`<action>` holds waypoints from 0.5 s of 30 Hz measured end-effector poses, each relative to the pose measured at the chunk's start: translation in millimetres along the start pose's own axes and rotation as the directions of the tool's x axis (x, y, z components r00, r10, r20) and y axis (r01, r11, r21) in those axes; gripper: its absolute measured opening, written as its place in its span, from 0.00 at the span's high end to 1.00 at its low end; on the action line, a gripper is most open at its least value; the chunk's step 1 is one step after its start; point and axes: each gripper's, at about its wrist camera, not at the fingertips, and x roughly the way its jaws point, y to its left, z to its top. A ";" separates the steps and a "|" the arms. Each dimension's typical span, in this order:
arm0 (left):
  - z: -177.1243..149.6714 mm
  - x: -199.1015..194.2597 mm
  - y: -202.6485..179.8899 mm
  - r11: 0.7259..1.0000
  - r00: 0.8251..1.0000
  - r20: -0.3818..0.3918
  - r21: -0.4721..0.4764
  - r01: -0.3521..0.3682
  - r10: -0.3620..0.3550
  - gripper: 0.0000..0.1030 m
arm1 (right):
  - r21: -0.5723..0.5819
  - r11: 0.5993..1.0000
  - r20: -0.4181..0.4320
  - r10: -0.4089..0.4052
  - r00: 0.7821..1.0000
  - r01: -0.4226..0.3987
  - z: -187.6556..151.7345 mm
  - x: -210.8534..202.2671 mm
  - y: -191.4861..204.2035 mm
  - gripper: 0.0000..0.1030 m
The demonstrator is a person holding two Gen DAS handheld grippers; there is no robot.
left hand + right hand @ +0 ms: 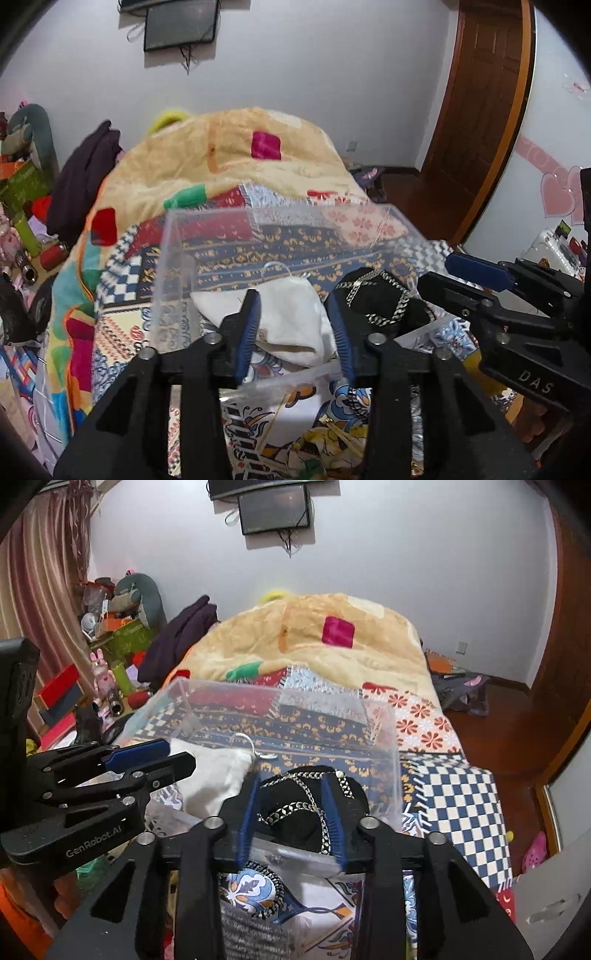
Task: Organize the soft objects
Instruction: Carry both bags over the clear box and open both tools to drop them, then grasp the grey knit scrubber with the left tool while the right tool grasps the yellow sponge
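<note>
A clear plastic box (280, 236) is seen on the bed, on top of a patchwork blanket with many colours (236, 251). Two soft things are lying inside the box, at its near end. A white cloth bag with a thin string (291, 317) is on the left, and a black soft hat with a silver chain on it (306, 812) is on the right, just beside it.

The left hand-held gripper (295, 332) is held over the white bag with its blue fingers spread apart. Nothing is pinched by it. The right hand-held gripper (291, 812) is held around the black hat with its fingers spread too. It cannot be told if the hat is touched by them.

It looks like both things are being put down in the box. To do this well, the fingers should be kept wide and lifted straight up, so the string and the chain are not caught and pulled out.

A fluffy yellow blanket with coloured squares (325, 642) is piled at the far end of the bed. A dark screen (273, 513) is hung on the white wall. A brown wooden door (476, 110) is seen on the right, and toys and boxes are heaped on the left.
</note>
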 end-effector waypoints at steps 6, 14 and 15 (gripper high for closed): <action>3.3 -39.7 -6.6 1.000 0.997 0.079 -0.007 0.003 -0.002 0.40 | -0.004 1.000 0.071 -0.011 0.997 0.012 3.2 -31.6 0.6 0.52; -4.4 -78.5 -23.2 1.000 0.990 0.142 0.008 0.016 -0.017 0.22 | -0.002 0.998 0.141 -0.056 0.988 0.056 -7.1 -72.2 -6.3 0.31; -7.9 -80.4 -26.7 1.000 0.990 0.142 0.015 0.012 -0.014 0.20 | -0.004 0.998 0.141 -0.063 0.988 0.065 -9.9 -74.8 -7.6 0.31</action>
